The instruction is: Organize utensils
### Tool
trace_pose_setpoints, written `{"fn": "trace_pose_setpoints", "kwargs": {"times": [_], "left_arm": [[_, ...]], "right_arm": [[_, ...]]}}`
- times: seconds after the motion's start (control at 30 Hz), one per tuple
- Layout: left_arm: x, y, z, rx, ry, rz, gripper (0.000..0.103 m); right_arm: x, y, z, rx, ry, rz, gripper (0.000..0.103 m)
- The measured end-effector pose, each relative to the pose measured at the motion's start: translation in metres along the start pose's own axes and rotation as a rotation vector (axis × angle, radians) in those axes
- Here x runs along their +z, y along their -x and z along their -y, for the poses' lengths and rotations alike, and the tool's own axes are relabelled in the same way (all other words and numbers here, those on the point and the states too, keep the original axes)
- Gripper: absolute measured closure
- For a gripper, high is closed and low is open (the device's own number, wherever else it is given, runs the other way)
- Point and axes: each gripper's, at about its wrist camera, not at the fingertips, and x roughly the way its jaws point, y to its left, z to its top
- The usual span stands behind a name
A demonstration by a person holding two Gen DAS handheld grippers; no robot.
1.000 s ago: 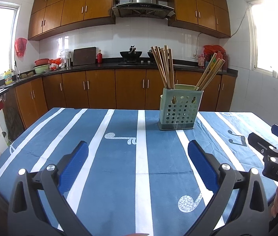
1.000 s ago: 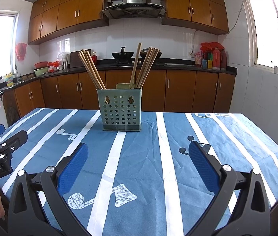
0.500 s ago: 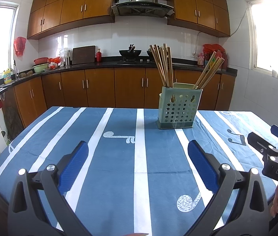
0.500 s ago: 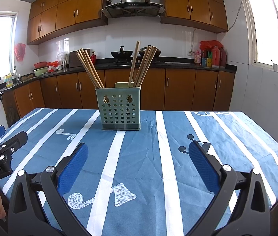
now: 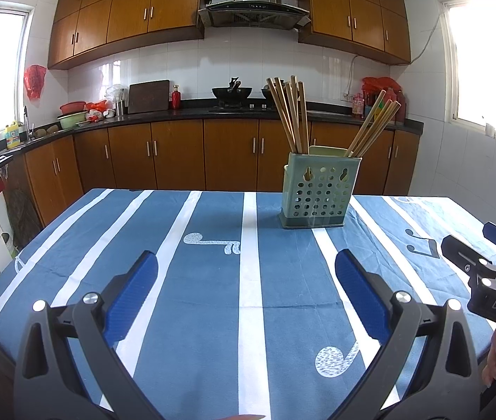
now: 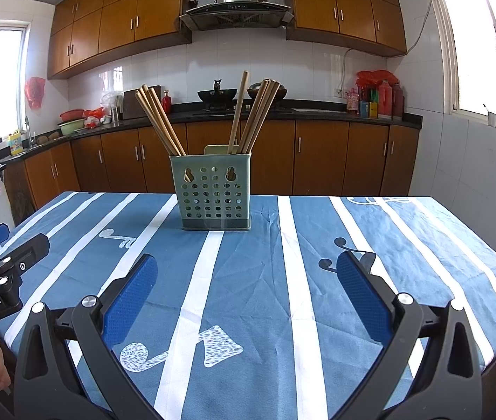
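A green perforated holder (image 6: 214,192) stands upright on the blue striped tablecloth (image 6: 353,245), well ahead of both jaws, left of centre for the right gripper (image 6: 248,297) and right of centre for the left gripper (image 5: 246,297). Chopsticks (image 6: 158,120) lean in two bunches inside it. Both grippers hover level over the cloth, jaws spread wide, holding nothing. The left one reads "GenRobot.AI"; the right reads "DAS".

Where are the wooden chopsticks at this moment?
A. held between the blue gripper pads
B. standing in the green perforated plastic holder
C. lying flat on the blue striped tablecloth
B: the wooden chopsticks stand slanted in the green perforated plastic holder; both grippers are open and hold nothing.
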Motion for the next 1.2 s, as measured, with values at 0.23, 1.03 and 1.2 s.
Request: {"fn": "trace_pose_setpoints", "kwargs": {"times": [0.23, 1.03, 1.2], "left_arm": [[-0.0026, -0.0040, 0.0002, -0.004, 0.000, -0.005, 0.004], [-0.0042, -0.0054, 0.0005, -0.004, -0.001, -0.010, 0.004], [-0.0048, -0.0059, 0.0003, -0.004, 0.001, -0.010, 0.004]], "right_arm": [[-0.0017, -0.0018, -0.0009, -0.001, -0.002, -0.003, 0.002], [-0.0050, -0.0036, -0.0024, -0.002, -0.007, -0.008, 0.002], [-0.0059, -0.0034, -0.0031, -0.002, -0.008, -0.009, 0.002]]}}
